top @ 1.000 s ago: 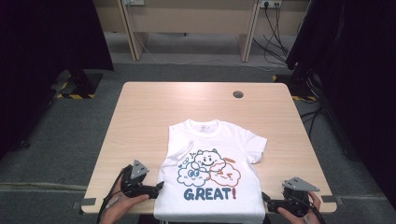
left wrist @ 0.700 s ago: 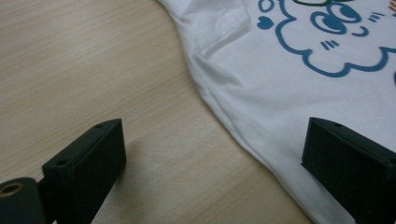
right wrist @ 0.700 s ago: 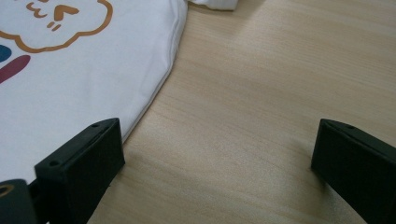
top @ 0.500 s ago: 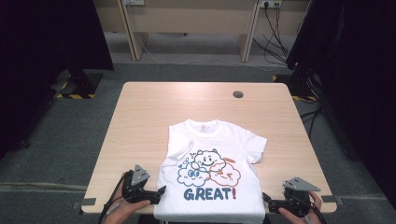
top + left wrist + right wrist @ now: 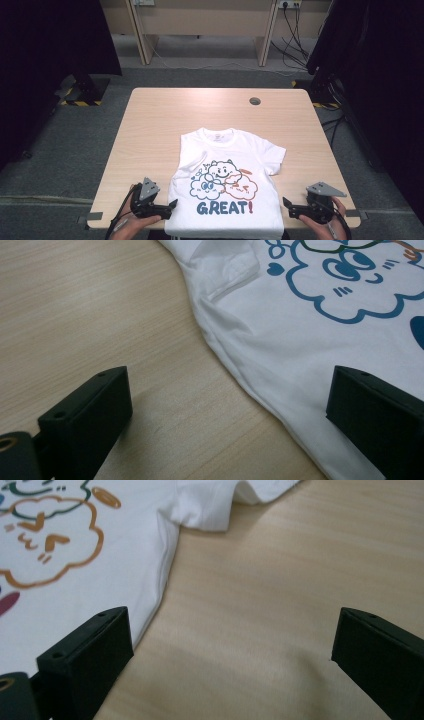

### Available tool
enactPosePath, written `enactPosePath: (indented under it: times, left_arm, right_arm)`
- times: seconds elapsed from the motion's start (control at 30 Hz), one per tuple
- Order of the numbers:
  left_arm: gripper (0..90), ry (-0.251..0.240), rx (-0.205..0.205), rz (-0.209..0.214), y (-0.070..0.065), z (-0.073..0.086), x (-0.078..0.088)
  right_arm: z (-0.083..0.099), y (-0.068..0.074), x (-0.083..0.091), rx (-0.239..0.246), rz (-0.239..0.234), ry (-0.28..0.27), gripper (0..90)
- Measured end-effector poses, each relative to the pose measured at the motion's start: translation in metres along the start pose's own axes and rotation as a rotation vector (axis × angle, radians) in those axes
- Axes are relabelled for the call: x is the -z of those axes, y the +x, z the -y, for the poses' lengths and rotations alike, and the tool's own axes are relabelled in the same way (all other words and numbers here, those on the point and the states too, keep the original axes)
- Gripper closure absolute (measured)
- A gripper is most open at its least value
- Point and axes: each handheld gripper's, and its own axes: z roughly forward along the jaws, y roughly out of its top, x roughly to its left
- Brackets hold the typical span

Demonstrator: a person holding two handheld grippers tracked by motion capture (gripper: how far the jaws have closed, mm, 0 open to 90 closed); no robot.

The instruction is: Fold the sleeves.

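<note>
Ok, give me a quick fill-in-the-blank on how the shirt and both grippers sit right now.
1. The word printed on the white T-shirt is ____.
2. The left gripper and the right gripper both have their jaws ____.
3. In the left gripper view, one jaw is over the bare table and the other is over the ____.
4. The small round hole in the table lies beyond the shirt, toward the table's far ____ corner.

Missing words: GREAT; open; shirt; right
</note>
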Motion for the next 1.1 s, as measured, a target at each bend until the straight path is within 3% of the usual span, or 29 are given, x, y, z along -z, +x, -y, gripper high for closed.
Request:
enactPosePath:
  times: [0.4, 0.7, 1.1]
  left_arm:
    - [3.4, 0.0, -0.001, 0.0, 0.0, 0.0, 0.0]
    - [3.4, 0.0, -0.002, 0.001, 0.0, 0.0, 0.0]
    - [3.4, 0.0, -0.002, 0.0, 0.0, 0.0, 0.0]
  right_arm:
    - [-0.04, -0.005, -0.02, -0.002, 0.015, -0.029, 5.1]
    - [-0.062, -0.019, -0.036, -0.033, 0.038, -0.049, 9.4]
    - [-0.085, -0.034, -0.071, -0.042, 0.079, -0.002, 15.1]
